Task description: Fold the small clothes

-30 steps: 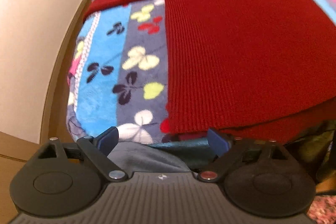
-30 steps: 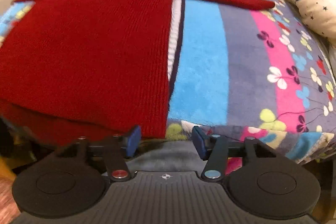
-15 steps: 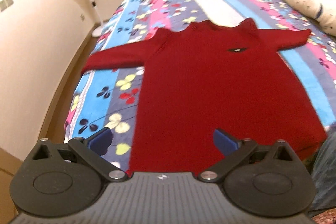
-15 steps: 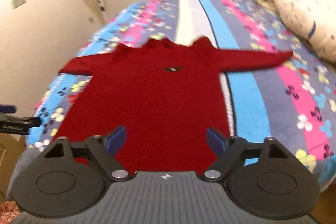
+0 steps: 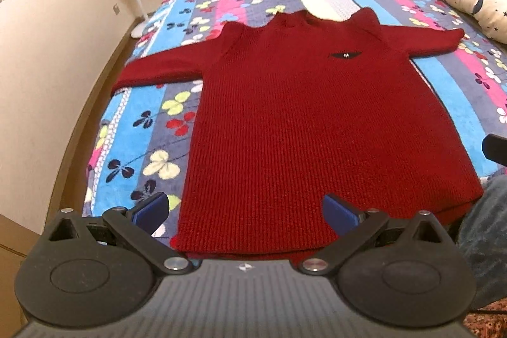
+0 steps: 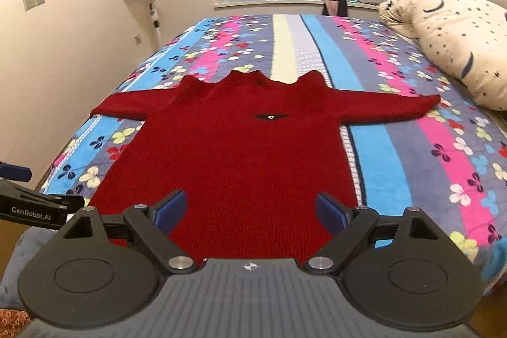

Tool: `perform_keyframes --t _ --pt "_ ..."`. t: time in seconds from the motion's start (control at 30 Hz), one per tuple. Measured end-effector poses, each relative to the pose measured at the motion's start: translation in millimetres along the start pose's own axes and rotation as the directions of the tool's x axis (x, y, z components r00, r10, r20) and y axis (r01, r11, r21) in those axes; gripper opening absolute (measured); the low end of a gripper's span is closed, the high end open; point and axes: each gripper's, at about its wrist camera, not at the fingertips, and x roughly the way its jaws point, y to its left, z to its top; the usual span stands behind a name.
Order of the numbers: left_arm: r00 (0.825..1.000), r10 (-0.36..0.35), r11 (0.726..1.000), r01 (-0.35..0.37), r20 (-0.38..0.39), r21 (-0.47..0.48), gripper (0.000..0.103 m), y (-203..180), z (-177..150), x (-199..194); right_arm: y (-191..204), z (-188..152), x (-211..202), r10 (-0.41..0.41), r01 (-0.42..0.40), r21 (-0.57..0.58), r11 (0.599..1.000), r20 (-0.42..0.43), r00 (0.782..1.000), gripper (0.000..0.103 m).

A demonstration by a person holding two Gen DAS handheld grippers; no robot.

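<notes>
Red knit sweater (image 6: 247, 167) spread flat, front up, on a floral striped blanket (image 6: 412, 167); collar toward 12 o'clock, sleeves out at 9 and 3, hem at 6 by the bed edge. Left gripper (image 5: 244, 211) and right gripper (image 6: 250, 209) both spread wide, holding nothing, poised above the hem. Folding apparently not begun (no crease visible). Likely next: pinching a sleeve or side edge, drawing it inward.

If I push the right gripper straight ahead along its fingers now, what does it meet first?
Most likely the red knitted sweater spread flat on the striped floral bedspread. The open right gripper points over its hem end, angled down toward the body panel. Depth is unclear, so the exact contact spot is uncertain.
</notes>
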Motion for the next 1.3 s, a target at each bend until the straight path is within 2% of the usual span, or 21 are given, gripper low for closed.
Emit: perform_keyframes --t 0.23,0.47,1.0,1.13,1.2,1.23,1.3 --pt "0.994 -0.053 0.998 0.049 -0.095 -0.04 0.103 1 24 45 2 9 37 -0.013 0.013 -0.001 1.0 -0.066 0.998 0.089" --pt "0.97 -0.106 0.991 0.085 -0.22 -0.103 0.103 14 52 96 1 18 84 -0.026 0.028 0.01 1.0 -0.139 0.99 0.089" --pt "0.95 -0.131 0.988 0.104 -0.285 -0.11 0.103 23 96 179 -13 34 167 -0.075 0.089 0.048 0.995 -0.249 0.966 0.089" --pt "0.939 -0.187 0.978 0.15 -0.287 -0.149 0.103 37 109 202 -14 34 180 -0.081 0.096 0.043 0.994 -0.273 0.959 0.089" --pt "0.944 -0.199 0.964 0.14 -0.264 -0.227 0.103 62 121 221 -13 34 187 -0.086 0.101 0.038 0.994 -0.287 0.954 0.089" --pt "0.952 -0.186 0.956 0.119 -0.243 -0.268 0.103 79 130 232 -13 33 191 -0.089 0.104 0.035 0.994 -0.295 0.951 0.089" --pt "0.977 -0.111 0.949 0.049 -0.183 -0.312 0.103 117 150 254 -13 32 196 -0.097 0.111 0.027 0.993 -0.312 0.945 0.089"
